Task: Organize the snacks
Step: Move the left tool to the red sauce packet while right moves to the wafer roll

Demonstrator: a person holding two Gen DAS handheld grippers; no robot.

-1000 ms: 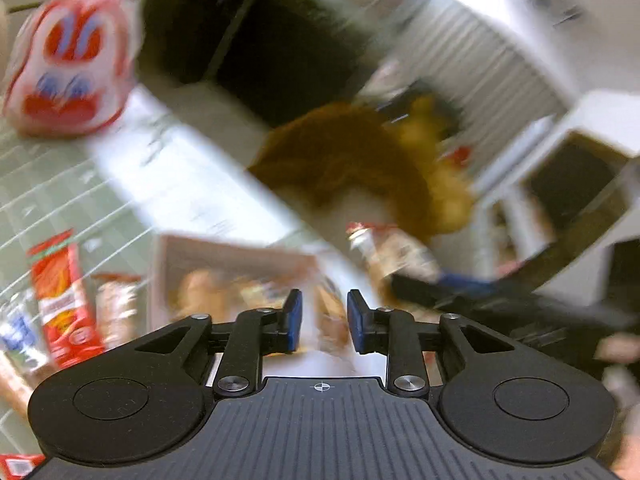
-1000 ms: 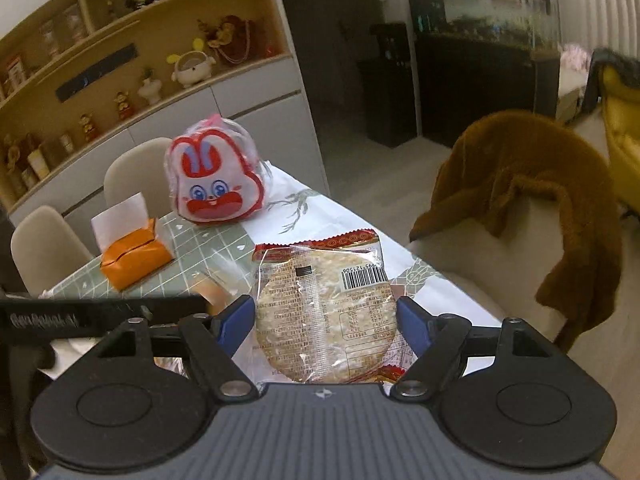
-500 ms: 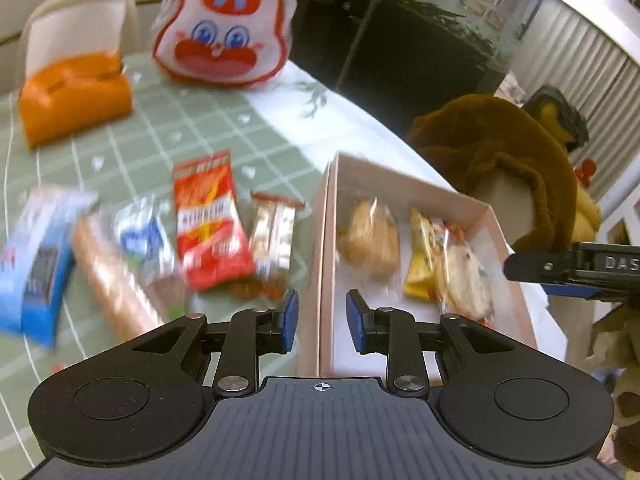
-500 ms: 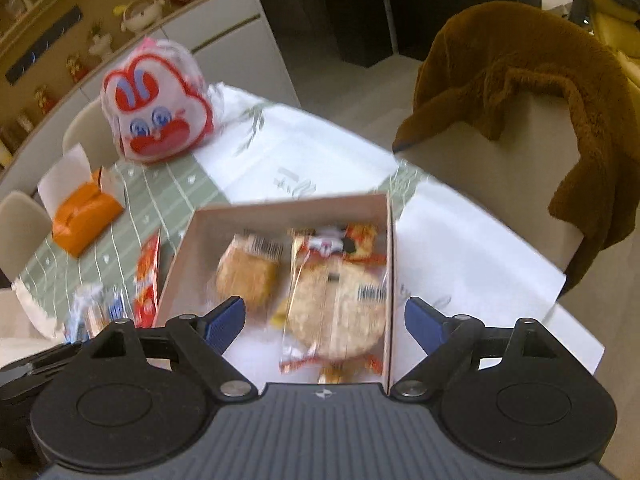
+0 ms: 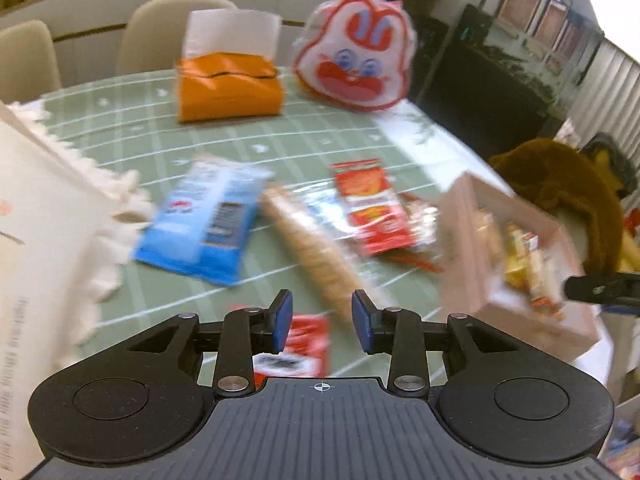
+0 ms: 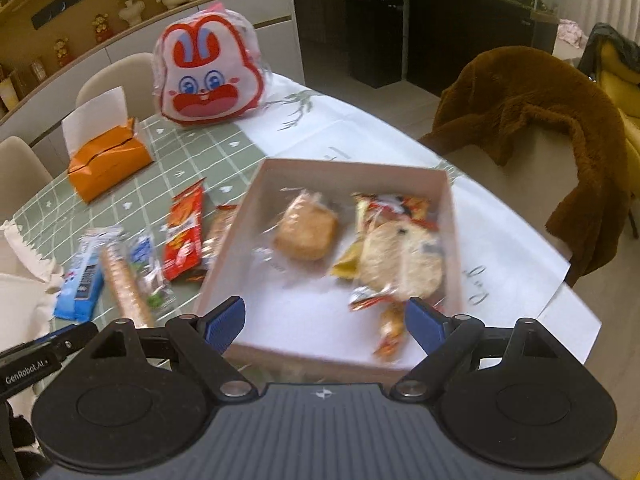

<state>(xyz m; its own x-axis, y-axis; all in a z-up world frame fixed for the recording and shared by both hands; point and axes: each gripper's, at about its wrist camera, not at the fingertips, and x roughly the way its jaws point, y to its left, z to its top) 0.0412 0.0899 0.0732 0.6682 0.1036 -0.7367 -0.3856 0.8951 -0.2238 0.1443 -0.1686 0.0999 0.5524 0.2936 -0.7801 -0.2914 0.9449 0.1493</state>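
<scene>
- On the green checked tablecloth (image 5: 132, 128): loose snacks lie in a row beside an open cardboard box (image 6: 450, 216).
- Left gripper (image 5: 322, 322): hovers above the loose snacks, jaws partway apart and opening, nothing between the pads. A red packet (image 5: 306, 344) lies on the cloth below the gap; no contact visible.
- Right gripper (image 6: 324, 322): jaws spread wide, empty, poised over the near edge of the box.
- Box contents: a square pastry in clear wrap (image 6: 306, 232) at left, a round cracker in clear wrap (image 6: 402, 260) at right, lying over yellow and red packets.
- Loose snacks, left wrist view: blue packet (image 5: 204, 222), long biscuit roll (image 5: 316, 252) just beside it, red sachet (image 5: 370, 208) close to the box wall.
- Far end of the table: orange tissue box (image 5: 228, 84) and rabbit-face bag (image 5: 354, 54), well apart from the snacks.
- Brown fleece (image 6: 532, 120) is draped over a chair beyond the table.
</scene>
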